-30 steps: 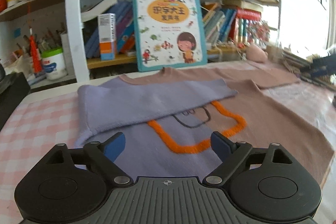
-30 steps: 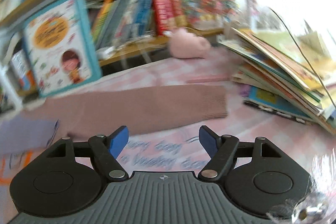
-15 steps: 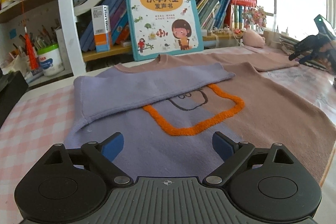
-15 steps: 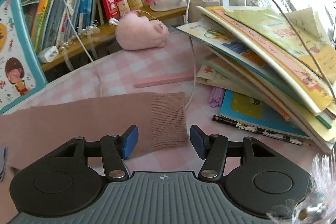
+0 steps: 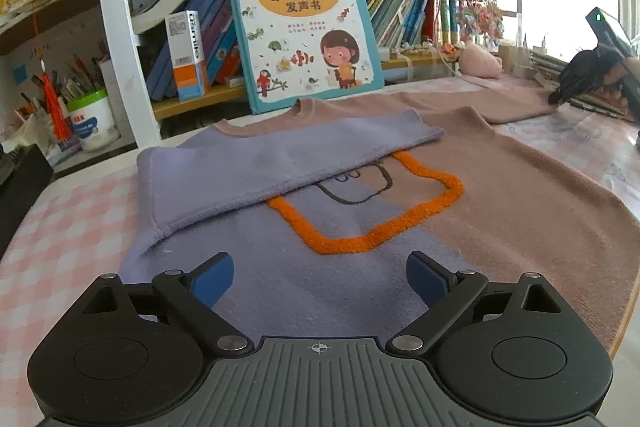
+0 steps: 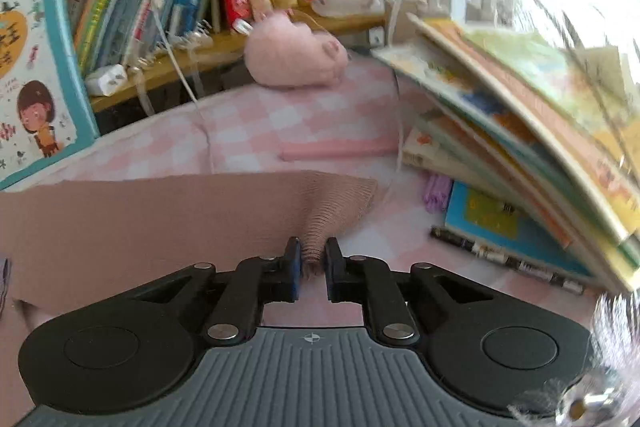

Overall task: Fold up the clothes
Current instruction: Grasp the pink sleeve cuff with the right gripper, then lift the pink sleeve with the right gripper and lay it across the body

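My right tongs [image 6: 312,259] pinch the cuff [image 6: 336,203] at lower centre; left tongs [image 5: 320,279] gape empty. I'd lift the sleeve [image 6: 140,215] gently, clearing the books [image 6: 520,131].

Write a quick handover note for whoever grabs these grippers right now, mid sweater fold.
Right gripper: shut on the ribbed cuff of the pink sleeve, which lies stretched out flat on the checked table.
Left gripper: open, empty, above the sweater near its hem.
Done: purple sleeve already folded across the chest.
Left: probably carry the pink sleeve across likewise, then fold the body.
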### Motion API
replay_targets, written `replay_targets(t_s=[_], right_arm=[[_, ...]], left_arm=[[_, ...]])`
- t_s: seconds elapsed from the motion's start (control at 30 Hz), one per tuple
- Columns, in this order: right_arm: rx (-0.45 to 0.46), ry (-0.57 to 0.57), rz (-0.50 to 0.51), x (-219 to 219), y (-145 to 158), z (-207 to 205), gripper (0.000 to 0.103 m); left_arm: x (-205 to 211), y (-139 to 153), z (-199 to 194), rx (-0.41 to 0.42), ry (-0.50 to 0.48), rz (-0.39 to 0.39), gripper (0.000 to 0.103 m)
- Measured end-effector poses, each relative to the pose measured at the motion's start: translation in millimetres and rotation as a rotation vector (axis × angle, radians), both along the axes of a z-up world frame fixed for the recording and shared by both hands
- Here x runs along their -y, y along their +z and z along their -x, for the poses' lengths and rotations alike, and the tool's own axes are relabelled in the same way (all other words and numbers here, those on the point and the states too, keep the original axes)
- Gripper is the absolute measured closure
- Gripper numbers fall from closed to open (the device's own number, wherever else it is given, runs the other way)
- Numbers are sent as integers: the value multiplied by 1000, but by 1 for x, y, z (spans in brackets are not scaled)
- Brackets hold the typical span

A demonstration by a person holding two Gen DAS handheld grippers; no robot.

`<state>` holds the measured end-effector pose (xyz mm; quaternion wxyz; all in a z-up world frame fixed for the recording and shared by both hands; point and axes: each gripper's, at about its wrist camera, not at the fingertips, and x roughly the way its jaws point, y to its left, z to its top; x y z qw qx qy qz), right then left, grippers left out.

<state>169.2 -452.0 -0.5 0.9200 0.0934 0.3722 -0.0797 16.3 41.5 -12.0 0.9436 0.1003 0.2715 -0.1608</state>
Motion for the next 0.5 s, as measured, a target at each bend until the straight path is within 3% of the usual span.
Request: replay_targets(t_s=[0.23,0.5], right_arm=[[150,100,-20,-36,60,18,93],[348,379,-72,-133,138,30,93]], left_arm=[[2,0,1,7,-7,-14,7],[2,0,1,10,-12,-15,7]])
